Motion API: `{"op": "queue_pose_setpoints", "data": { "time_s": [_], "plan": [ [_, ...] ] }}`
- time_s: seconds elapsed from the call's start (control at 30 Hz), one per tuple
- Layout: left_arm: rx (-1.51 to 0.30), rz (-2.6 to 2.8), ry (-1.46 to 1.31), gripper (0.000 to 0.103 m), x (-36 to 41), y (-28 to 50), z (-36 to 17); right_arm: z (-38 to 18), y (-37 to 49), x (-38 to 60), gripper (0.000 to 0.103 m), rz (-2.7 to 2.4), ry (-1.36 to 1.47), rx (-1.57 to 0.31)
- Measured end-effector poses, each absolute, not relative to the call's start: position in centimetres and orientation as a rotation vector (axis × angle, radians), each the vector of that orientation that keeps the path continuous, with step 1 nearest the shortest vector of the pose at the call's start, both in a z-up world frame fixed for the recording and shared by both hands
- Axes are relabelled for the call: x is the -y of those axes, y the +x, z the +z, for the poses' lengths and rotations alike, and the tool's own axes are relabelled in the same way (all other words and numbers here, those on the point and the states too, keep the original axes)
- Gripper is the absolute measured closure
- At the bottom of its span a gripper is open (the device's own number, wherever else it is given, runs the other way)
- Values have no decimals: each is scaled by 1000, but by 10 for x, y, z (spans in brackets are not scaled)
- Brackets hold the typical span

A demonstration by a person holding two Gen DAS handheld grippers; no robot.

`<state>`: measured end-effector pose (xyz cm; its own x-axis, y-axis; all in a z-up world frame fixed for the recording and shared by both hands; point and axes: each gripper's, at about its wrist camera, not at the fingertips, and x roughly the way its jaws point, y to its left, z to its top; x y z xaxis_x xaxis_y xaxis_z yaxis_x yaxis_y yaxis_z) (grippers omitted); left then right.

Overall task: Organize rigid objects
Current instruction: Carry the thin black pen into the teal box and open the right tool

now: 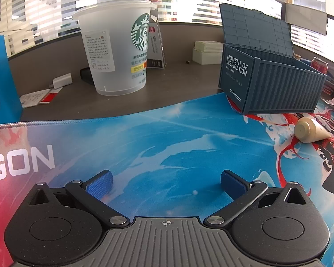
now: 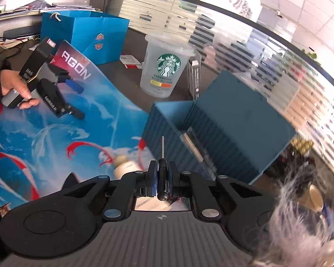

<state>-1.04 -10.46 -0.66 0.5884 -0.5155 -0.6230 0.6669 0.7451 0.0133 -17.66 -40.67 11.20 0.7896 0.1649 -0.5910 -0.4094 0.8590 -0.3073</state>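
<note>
My right gripper is shut on a black-handled screwdriver, its thin shaft pointing forward toward the open blue container box. The box also shows in the left wrist view, lid up, at the far right of the desk mat. My left gripper is open and empty, low over the blue desk mat. It also shows in the right wrist view, held at the left of the mat. A cream cone-shaped bottle lies on the mat near the box, and shows under my right gripper.
A Starbucks plastic cup stands on the grey desk behind the mat, with a blue paper bag to its left. White boxes, a red can and papers lie around. Clutter sits at the right.
</note>
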Motion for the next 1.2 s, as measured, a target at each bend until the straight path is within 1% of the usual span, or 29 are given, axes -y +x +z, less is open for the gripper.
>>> {"op": "queue_pose_setpoints", "data": {
  "time_s": [0.17, 0.33, 0.63, 0.97, 1.03, 1.2],
  "plan": [
    [-637, -697, 258, 0, 105, -11, -7, 128, -138, 416, 94, 360, -493, -606],
    [-637, -696, 259, 0, 105, -11, -7, 131, -94, 422, 94, 413, -525, -642],
    [-637, -695, 259, 0, 106, -11, -7, 104, -25, 426, 94, 505, -532, -755],
    [-638, -690, 259, 0, 106, -11, -7, 83, 2, 434, 94, 525, -471, -812],
    [-638, -690, 259, 0, 106, -11, -7, 82, 4, 437, 91, 499, -447, -807],
    [-638, -690, 259, 0, 106, -11, -7, 94, -8, 449, 78, 464, -358, -732]
  ]
}}
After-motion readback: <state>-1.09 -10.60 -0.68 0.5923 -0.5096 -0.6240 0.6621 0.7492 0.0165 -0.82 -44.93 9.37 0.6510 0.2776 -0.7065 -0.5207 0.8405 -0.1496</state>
